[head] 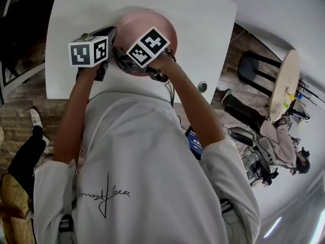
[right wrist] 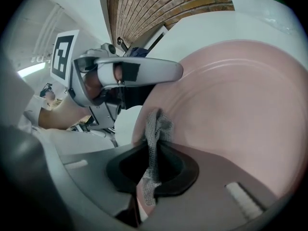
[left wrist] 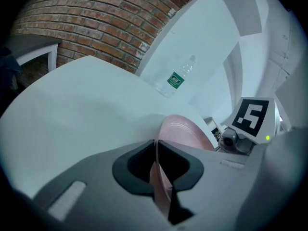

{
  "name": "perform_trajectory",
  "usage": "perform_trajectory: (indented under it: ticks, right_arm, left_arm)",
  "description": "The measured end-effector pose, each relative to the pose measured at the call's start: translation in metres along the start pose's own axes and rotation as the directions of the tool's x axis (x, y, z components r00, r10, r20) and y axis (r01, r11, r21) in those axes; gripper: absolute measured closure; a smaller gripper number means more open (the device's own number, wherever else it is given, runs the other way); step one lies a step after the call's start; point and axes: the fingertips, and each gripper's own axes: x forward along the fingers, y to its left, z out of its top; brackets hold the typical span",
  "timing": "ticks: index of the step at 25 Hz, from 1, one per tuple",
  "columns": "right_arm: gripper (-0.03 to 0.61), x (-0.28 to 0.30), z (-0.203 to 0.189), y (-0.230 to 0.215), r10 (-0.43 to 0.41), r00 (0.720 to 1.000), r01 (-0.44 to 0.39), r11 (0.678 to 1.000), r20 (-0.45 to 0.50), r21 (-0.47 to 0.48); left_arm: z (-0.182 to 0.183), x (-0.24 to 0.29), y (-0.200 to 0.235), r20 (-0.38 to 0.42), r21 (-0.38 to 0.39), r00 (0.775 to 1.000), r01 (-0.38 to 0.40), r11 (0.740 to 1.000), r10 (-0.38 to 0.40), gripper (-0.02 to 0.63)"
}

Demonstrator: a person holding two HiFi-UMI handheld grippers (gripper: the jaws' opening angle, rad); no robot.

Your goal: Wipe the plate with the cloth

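Wiping looks under way: left tool [left wrist: 159, 165] clamped on the rim of the pink plate [left wrist: 185, 131], steadying it over the worktop [left wrist: 86, 109], right tool [right wrist: 153, 162] pinching the cloth [right wrist: 156, 129] at the plate's near edge, so the next stroke, I reckon, needs the cloth dragged across its face.

Head view: marker cubes [head: 147, 46] cover the near side of the plate [head: 155, 23]. Right gripper view: the plate runs off the right edge; lower end of the cloth [right wrist: 156, 124] vanishes inside the right gripper [right wrist: 153, 141]. Far bottle [left wrist: 175, 78]: label print too small to read.
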Motion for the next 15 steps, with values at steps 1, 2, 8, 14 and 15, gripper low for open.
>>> perform_trajectory:
  ticks: [1, 2, 8, 14, 15]
  right_arm:
    - [0.543, 0.0, -0.002, 0.0, -0.002, 1.0, 0.001, 1.0, -0.014, -0.012]
    - [0.543, -0.001, -0.005, 0.0, -0.005, 1.0, 0.004, 1.0, -0.028, -0.025]
    - [0.543, -0.002, -0.018, 0.002, -0.015, 0.996, 0.008, 0.997, -0.085, -0.076]
    - [0.543, -0.002, -0.028, 0.002, -0.023, 0.992, 0.011, 0.995, -0.122, -0.1]
    - [0.543, -0.003, -0.029, 0.002, -0.024, 0.991, 0.011, 0.995, -0.129, -0.1]
  left_arm:
    - [0.0, 0.0, 0.0, -0.001, -0.001, 1.0, 0.0, 1.0, 0.0, 0.574]
    - [0.001, 0.001, 0.0, -0.001, -0.001, 1.0, 0.0, 1.0, 0.0, 0.574]
    - [-0.001, -0.001, 0.0, -0.002, -0.001, 1.0, -0.001, 1.0, 0.001, 0.574]
    - [-0.001, -0.001, 0.0, -0.002, 0.001, 1.0, 0.0, 1.0, 0.0, 0.574]
    - [-0.001, -0.001, 0.0, -0.002, 0.002, 1.0, 0.0, 1.0, 0.0, 0.574]
